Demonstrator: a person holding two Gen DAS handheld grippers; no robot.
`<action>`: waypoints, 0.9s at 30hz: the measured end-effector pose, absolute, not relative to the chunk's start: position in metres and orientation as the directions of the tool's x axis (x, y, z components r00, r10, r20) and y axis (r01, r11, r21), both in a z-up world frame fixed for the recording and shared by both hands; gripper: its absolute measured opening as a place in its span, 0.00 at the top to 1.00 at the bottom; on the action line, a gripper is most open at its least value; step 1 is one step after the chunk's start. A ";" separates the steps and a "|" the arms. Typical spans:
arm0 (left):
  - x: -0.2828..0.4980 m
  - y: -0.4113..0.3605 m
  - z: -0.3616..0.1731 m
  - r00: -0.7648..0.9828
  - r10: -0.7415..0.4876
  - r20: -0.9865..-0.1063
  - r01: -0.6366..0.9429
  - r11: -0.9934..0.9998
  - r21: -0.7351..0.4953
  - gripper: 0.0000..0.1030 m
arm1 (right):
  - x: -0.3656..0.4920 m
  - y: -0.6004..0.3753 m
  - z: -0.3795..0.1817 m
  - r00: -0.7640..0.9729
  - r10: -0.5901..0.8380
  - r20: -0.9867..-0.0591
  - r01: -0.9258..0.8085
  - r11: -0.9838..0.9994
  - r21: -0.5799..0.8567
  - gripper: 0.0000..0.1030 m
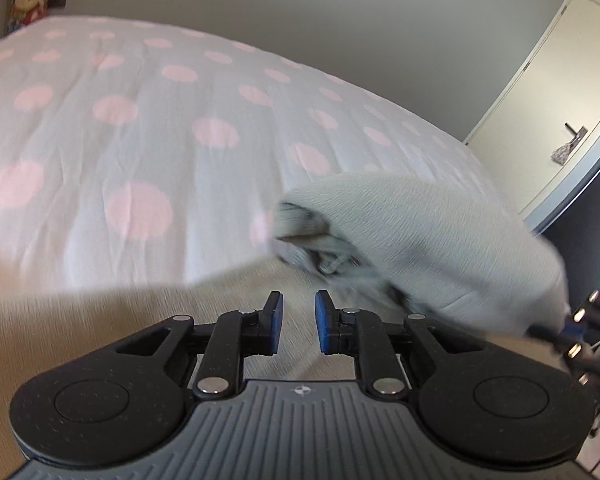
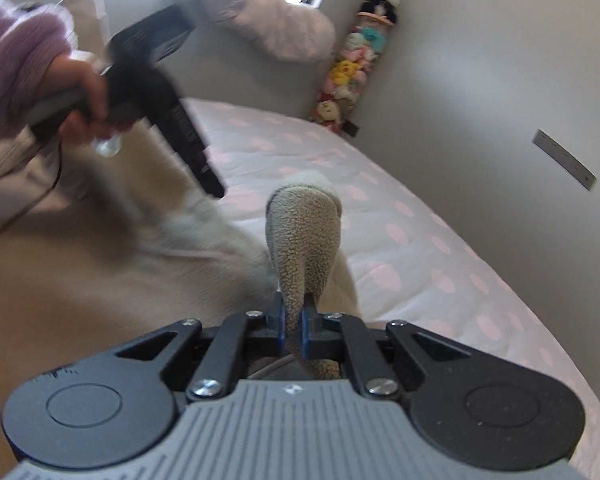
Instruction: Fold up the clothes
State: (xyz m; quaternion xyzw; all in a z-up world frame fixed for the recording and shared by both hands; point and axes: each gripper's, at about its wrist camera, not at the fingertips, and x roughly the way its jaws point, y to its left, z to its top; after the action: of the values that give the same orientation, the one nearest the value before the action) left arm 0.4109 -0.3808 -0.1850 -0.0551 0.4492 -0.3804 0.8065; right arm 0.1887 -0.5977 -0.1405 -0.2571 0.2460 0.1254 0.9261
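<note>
A beige fleece garment (image 2: 304, 248) lies on the bed. My right gripper (image 2: 294, 328) is shut on a fold of it, which stands up between the blue pads. In the left wrist view the same garment shows as a lifted grey-beige sleeve (image 1: 440, 240) at right, with flat beige fabric (image 1: 100, 320) under my left gripper (image 1: 298, 320). The left gripper is open and empty just above that fabric. The right gripper's tip (image 1: 580, 336) shows at the far right edge, at the sleeve end. The left gripper (image 2: 152, 80), held in a hand, also shows blurred in the right wrist view.
The bed has a white cover with pink dots (image 1: 160, 120) (image 2: 440, 248). A grey wall runs behind it. A column of plush toys (image 2: 356, 60) stands in the corner. A cream door with a handle (image 1: 572, 136) is at the right.
</note>
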 end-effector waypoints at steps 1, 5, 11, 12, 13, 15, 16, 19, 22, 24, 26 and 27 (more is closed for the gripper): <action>0.404 -0.378 -0.186 0.294 -0.672 -0.679 0.556 0.698 -0.451 0.82 | 0.178 -0.590 -0.148 0.843 0.103 -0.527 -0.372 0.820 -0.434 0.92; 0.382 -0.366 -0.196 0.251 -0.715 -0.653 0.493 0.675 -0.550 0.72 | 0.151 -0.573 -0.183 0.821 0.058 -0.568 -0.385 0.791 -0.475 0.92; 0.370 -0.366 -0.212 0.228 -0.735 -0.638 0.388 0.670 -0.633 0.52 | 0.140 -0.565 -0.219 0.821 -0.039 -0.570 -0.300 0.819 -0.489 0.85; 0.371 -0.368 -0.212 0.227 -0.733 -0.642 0.382 0.673 -0.633 0.51 | 0.140 -0.565 -0.219 0.819 -0.045 -0.572 -0.286 0.832 -0.475 0.85; 0.371 -0.370 -0.212 0.226 -0.730 -0.645 0.377 0.676 -0.633 0.51 | 0.139 -0.564 -0.219 0.818 -0.051 -0.574 -0.271 0.845 -0.461 0.81; 0.373 -0.374 -0.207 0.230 -0.730 -0.644 0.386 0.676 -0.628 0.51 | 0.134 -0.565 -0.212 0.824 -0.064 -0.563 -0.220 0.879 -0.423 0.71; 0.374 -0.376 -0.203 0.232 -0.731 -0.642 0.393 0.674 -0.626 0.50 | 0.132 -0.566 -0.208 0.827 -0.070 -0.558 -0.194 0.895 -0.401 0.69; 0.376 -0.382 -0.197 0.249 -0.723 -0.644 0.398 0.683 -0.613 0.45 | 0.125 -0.576 -0.193 0.834 -0.086 -0.546 -0.077 0.960 -0.269 0.67; 0.382 -0.390 -0.197 0.251 -0.709 -0.659 0.388 0.697 -0.602 0.45 | 0.126 -0.586 -0.186 0.833 -0.090 -0.546 0.057 0.995 -0.077 0.66; 0.385 -0.395 -0.197 0.256 -0.698 -0.669 0.382 0.709 -0.593 0.45 | 0.125 -0.595 -0.186 0.834 -0.093 -0.545 0.142 0.989 0.048 0.65; 0.389 -0.400 -0.198 0.261 -0.686 -0.679 0.379 0.720 -0.582 0.45 | 0.126 -0.605 -0.188 0.833 -0.096 -0.544 0.227 0.957 0.179 0.60; 0.390 -0.402 -0.200 0.257 -0.685 -0.681 0.372 0.721 -0.584 0.45 | 0.126 -0.610 -0.189 0.834 -0.097 -0.544 0.267 0.933 0.243 0.55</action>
State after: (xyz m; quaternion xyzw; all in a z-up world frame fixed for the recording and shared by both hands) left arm 0.3899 -0.4019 -0.2003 -0.1546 0.5056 -0.3400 0.7777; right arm 0.1259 -0.6095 -0.1888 0.1563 0.2719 -0.0963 0.9447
